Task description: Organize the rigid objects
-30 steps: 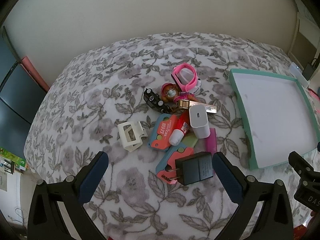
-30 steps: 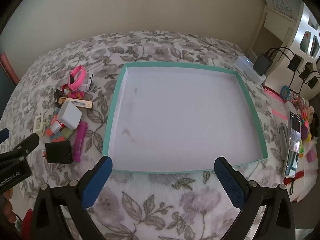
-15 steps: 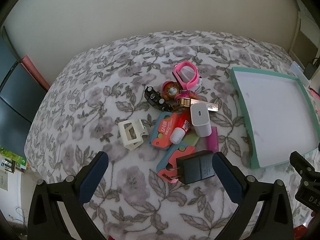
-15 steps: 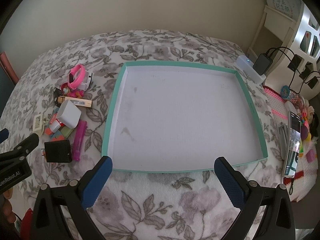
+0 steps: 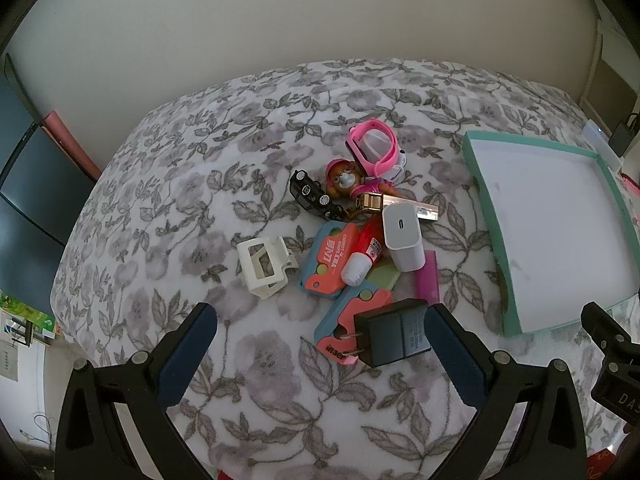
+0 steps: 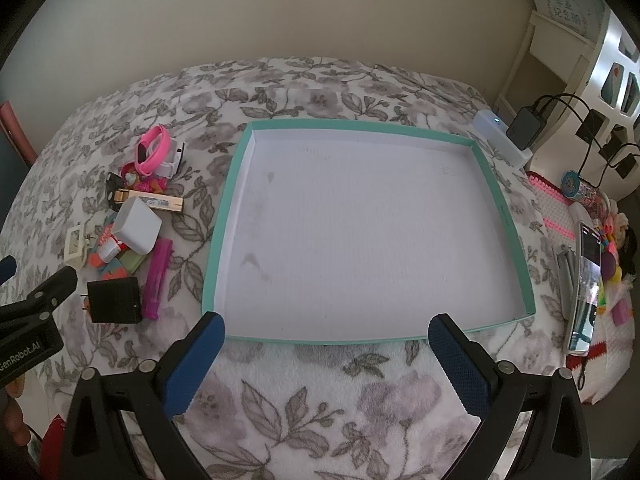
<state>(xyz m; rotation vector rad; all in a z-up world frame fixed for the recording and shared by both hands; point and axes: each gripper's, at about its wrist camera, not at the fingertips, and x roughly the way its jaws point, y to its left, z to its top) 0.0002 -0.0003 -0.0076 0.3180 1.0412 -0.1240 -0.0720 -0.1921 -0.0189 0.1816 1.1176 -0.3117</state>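
A heap of small objects lies on the floral blanket: a black plug adapter (image 5: pixel 394 332), a white charger cube (image 5: pixel 402 237), a cream hair clip (image 5: pixel 263 266), a pink watch (image 5: pixel 374 148), a toy figure (image 5: pixel 346 182), a magenta stick (image 5: pixel 427 280) and orange-blue cards (image 5: pixel 330 264). My left gripper (image 5: pixel 320 344) hangs open just short of the heap, the black adapter near its right finger. An empty teal-rimmed tray (image 6: pixel 226 216) sits right of the heap. My right gripper (image 6: pixel 326 354) stands open at the tray's near edge, holding nothing.
A white power strip (image 6: pixel 500 136) with black chargers lies past the tray's far right corner. A phone (image 6: pixel 586 284) and small colourful items crowd the right edge. A wall runs behind the bed, dark furniture (image 5: pixel 24 184) at the left.
The left gripper has crept a little forward toward the heap, so the black adapter sits slightly nearer its fingers. The right gripper has barely moved.
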